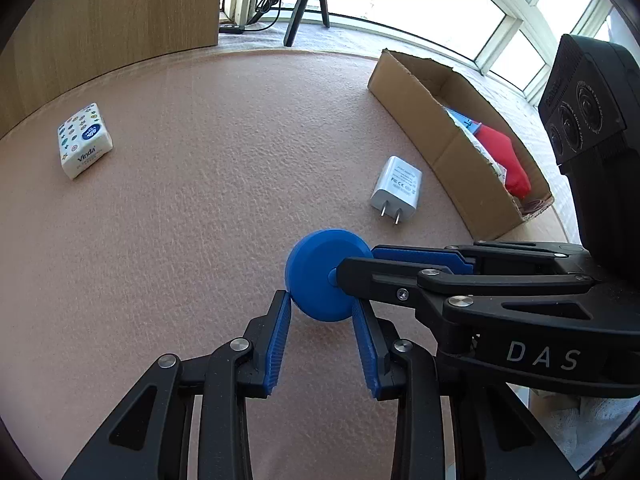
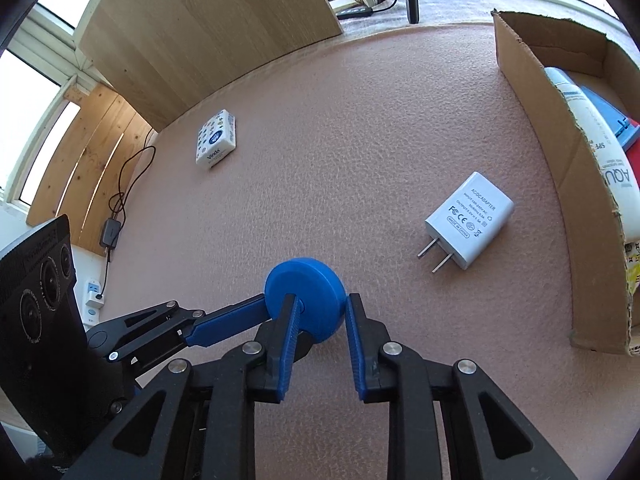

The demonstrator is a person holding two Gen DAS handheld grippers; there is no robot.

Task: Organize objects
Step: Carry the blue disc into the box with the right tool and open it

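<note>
The pink surface (image 1: 200,200) carries a cardboard box (image 1: 436,136) at its right edge, with a red item and a white tube inside. Both tools meet at the blue disc (image 1: 320,276) near the front. The right tool (image 2: 320,312) and left tool (image 1: 322,312) each straddle it; whether either actually clamps it, I cannot tell. A white adapter (image 2: 470,220) lies beside the box, and a tissue pack (image 1: 84,140) lies well apart at far left.

The desk (image 2: 360,120) carried a matt, pebbled pink covering; the disc (image 2: 306,300) was smooth matt blue plastic. The adapter (image 2: 470,220) was white satin plastic with metal prongs, the box (image 2: 560,184) raw corrugated cardboard, and the panel (image 2: 208,28) pale wood grain.
</note>
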